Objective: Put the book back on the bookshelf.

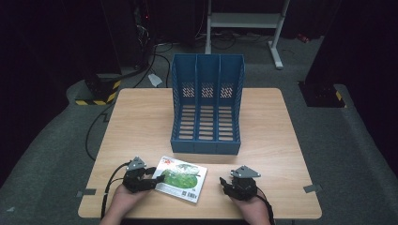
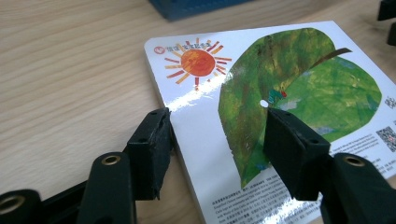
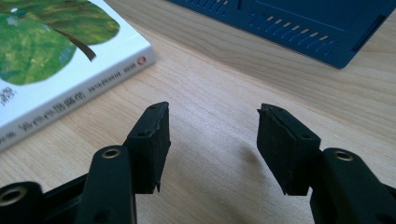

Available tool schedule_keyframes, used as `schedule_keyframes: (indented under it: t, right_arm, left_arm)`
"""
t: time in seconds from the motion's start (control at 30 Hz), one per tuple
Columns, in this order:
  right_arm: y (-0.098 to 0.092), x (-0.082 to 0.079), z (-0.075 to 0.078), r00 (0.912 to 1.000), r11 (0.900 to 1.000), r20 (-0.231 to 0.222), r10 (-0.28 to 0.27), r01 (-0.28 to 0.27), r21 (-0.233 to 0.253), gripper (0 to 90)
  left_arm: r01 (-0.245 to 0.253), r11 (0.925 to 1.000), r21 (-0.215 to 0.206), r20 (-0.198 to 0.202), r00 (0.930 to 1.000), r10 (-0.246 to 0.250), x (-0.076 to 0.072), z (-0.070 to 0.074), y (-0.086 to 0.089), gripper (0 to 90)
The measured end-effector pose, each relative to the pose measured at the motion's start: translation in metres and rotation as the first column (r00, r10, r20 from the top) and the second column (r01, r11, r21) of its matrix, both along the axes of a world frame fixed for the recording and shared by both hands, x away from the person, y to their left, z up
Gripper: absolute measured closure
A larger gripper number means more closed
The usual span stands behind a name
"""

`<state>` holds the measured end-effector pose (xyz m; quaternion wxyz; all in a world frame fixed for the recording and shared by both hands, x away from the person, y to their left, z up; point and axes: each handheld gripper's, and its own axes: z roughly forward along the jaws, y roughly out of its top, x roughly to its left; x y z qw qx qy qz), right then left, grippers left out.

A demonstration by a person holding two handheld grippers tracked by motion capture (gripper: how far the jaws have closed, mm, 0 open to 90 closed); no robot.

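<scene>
- Book lies flat, cover up, near the front edge of the table, between your two hands and just in front of the blue file rack.
- Its long axis runs roughly left to right across the table, skewed a little: the left end sits farther from you, the right end nearer your edge.
- Cover art: orange sun at the far left corner, a big green leaf across the middle, barcode and small print along the near right side.
- In the right gripper view the spine, with printed lettering, faces toward your right gripper.
- Your left gripper is at the book's left end. In the left gripper view the jaws are spread wide: one sits against the book's edge down at table level, the other rests over the cover on the green leaf. The book's edge lies between them; a firm clamp is not visible.
- Your right gripper sits on the table to the right of the book, apart from it. Its jaws stand wide with only bare wood between them.
- Rack stands with three slots, open side toward you, nothing visible in the slots.
</scene>
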<state>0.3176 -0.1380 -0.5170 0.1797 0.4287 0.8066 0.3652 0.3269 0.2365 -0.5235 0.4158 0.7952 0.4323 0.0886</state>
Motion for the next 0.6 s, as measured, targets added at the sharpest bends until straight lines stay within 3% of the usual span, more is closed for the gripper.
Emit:
schedule_keyframes:
  t: [0.2,0.33,0.6]
  right_arm:
    - [0.001,-0.001,-0.003,0.9999,1.000,-0.013,0.010,-0.010,-0.023,47.2]
    - [0.005,-0.002,-0.004,0.9998,0.998,-0.006,0.018,-0.018,-0.055,48.5]
    - [0.007,0.000,-0.005,1.0000,0.999,-0.007,0.000,0.000,-0.047,52.7]
  left_arm:
    - [0.062,0.9981,0.005,0.002,0.9981,-0.062,-0.004,0.001,-0.024,40.4]
    - [0.074,0.9973,0.001,0.001,0.9973,-0.074,-0.005,0.000,-0.031,40.4]
    - [0.077,0.9970,0.007,0.000,0.9971,-0.077,-0.006,0.001,-0.035,41.1]
